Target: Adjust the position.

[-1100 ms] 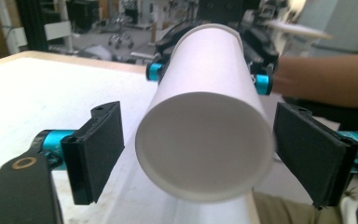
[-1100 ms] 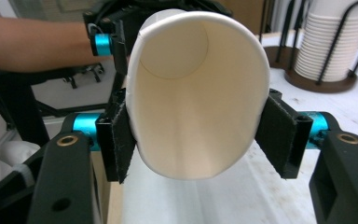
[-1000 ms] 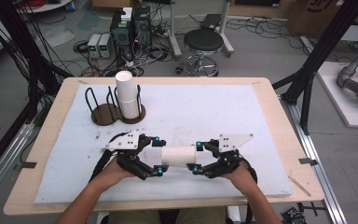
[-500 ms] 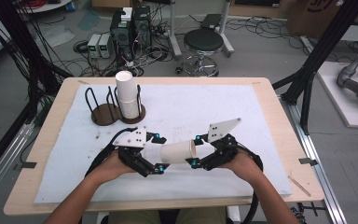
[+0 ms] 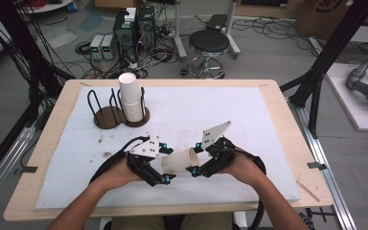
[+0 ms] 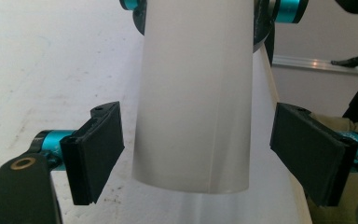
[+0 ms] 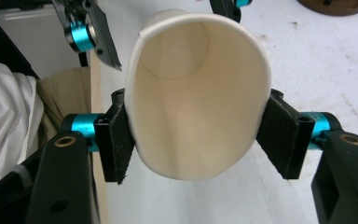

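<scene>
A white paper cup (image 5: 178, 161) lies on its side just above the white mat (image 5: 211, 115), between my two grippers near the front of the table. My right gripper (image 5: 196, 158) is shut on the cup's mouth end. In the right gripper view the pads squeeze the cup (image 7: 191, 116) into an oval, and the right gripper (image 7: 196, 135) has just eased its jaws a little with the cup still pressed between them. My left gripper (image 5: 166, 164) is open. In the left gripper view its pads (image 6: 98, 149) stand off both sides of the cup's base end (image 6: 196, 93).
At the back left stands a wooden double holder with black wire loops. One bay holds a stack of white cups (image 5: 132, 98), and the other bay (image 5: 106, 117) holds none. Beyond the table are a stool (image 5: 209, 43) and cabled equipment on the floor.
The right hand has risen and swung toward the far side, lifting the cup's mouth end so that the cup now tilts. The left hand has barely moved.
</scene>
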`<action>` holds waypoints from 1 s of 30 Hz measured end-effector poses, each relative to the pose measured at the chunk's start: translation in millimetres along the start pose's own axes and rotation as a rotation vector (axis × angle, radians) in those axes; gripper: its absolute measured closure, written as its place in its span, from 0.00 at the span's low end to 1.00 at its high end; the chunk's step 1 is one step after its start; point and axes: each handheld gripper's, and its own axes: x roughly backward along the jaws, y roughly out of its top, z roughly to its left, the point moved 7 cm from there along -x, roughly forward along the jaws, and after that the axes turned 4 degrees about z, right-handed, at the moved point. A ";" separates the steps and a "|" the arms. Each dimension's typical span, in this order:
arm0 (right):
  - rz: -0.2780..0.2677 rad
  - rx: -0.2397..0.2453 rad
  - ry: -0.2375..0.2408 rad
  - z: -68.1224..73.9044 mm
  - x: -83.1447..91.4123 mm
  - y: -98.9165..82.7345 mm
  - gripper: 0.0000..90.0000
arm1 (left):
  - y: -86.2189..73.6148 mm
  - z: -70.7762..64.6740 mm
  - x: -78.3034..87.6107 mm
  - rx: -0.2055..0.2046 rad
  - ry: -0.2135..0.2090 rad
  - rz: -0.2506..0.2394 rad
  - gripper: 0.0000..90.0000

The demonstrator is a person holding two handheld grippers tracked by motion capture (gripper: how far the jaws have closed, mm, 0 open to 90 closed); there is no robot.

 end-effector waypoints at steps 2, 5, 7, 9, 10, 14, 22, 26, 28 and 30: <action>0.018 0.002 -0.002 0.0 -1.6 0.2 0.38 | -1.8 -0.4 -3.3 -0.007 0.000 0.019 0.19; 0.040 0.003 0.000 0.5 -4.0 0.2 0.38 | -4.4 -1.0 -7.4 -0.013 0.001 0.044 0.20; 0.060 0.001 0.002 2.2 -6.9 -0.6 0.38 | -5.7 -1.5 -9.4 -0.021 -0.002 0.058 0.20; 0.077 0.005 0.001 2.4 -9.5 -1.1 0.38 | -6.3 -1.9 -10.7 -0.022 -0.005 0.066 0.21; 0.085 0.004 0.003 2.9 -10.8 -1.1 0.38 | -6.5 -1.9 -11.1 -0.027 -0.006 0.071 0.21; 0.114 0.014 0.004 4.4 -14.9 0.9 0.37 | -7.9 -1.8 -12.8 -0.028 -0.002 0.085 0.22; 0.155 0.012 0.007 5.7 -21.7 6.1 0.37 | -9.9 -2.4 -15.6 -0.034 -0.010 0.125 0.26; 0.175 0.016 0.012 6.3 -25.0 6.4 0.36 | -11.4 -2.9 -17.2 -0.028 -0.015 0.141 0.28; 0.182 0.019 0.016 6.7 -26.2 6.9 0.36 | -11.8 -3.5 -18.9 -0.021 -0.017 0.139 0.29; 0.187 0.023 0.020 7.1 -26.8 7.7 0.36 | -12.6 -3.9 -19.9 -0.021 -0.020 0.147 0.30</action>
